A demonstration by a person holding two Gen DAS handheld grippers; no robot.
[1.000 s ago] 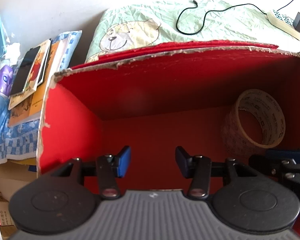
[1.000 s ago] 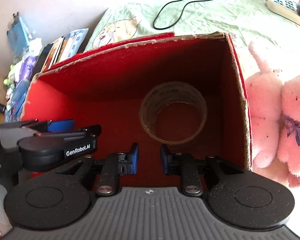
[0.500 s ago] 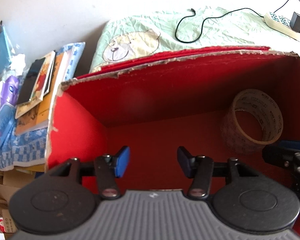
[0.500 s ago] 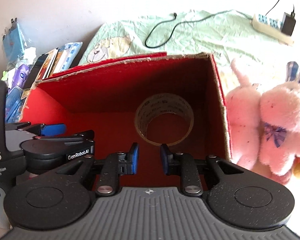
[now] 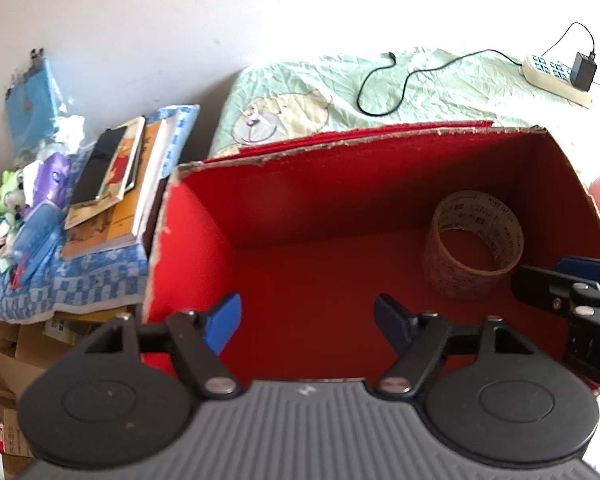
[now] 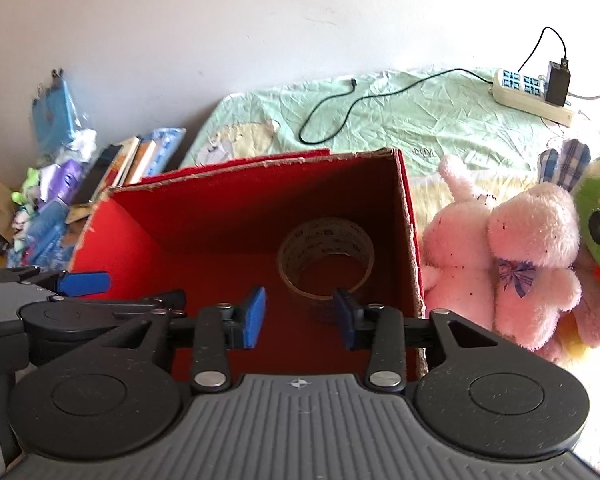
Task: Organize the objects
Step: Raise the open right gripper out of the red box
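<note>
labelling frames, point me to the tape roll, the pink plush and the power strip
tape roll (image 6: 296, 254): right wrist view, left wall of the roll
pink plush (image 6: 534, 236): right wrist view, its head
power strip (image 6: 518, 88): right wrist view, top face with the sockets

Bed with green bear-print sheet (image 6: 400, 120) — bearing the red cardboard box (image 6: 220, 216), pink plush rabbit (image 6: 512, 264), power strip (image 6: 528, 94) and black cable (image 6: 364, 100).
</note>
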